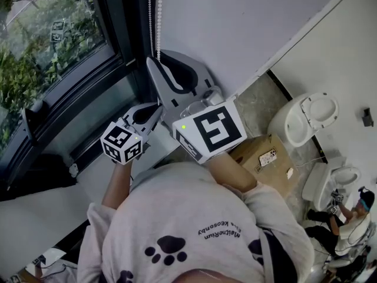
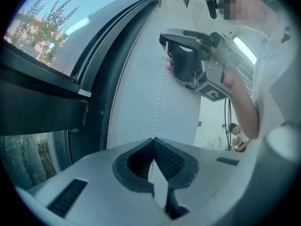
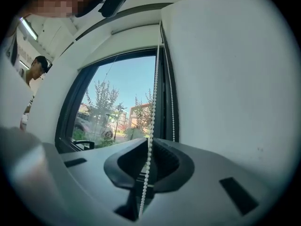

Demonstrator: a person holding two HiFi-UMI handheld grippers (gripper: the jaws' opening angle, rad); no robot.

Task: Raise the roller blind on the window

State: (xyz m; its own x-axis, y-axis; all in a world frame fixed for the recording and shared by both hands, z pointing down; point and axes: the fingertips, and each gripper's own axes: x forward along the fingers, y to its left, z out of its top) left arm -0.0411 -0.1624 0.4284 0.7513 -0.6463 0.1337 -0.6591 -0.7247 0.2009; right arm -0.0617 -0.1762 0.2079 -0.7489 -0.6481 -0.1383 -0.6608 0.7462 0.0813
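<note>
Left gripper [image 2: 154, 141] is clamped shut on the bead chain [image 2: 160, 93]; right gripper [image 3: 149, 141] sits above it, jaws closing round the chain.

White bead chain [image 3: 149, 164] beside black window frame [image 1: 118, 40]. Pale grey left claw [image 2: 153, 140] with black ribbed pads [image 2: 171, 161]; white marker cube [image 1: 122, 141] printed with black squares. Light grey sweatshirt [image 1: 177, 217] with dark paw prints. Brown cardboard box [image 1: 265, 155]. White toilets [image 1: 306, 119].
</note>
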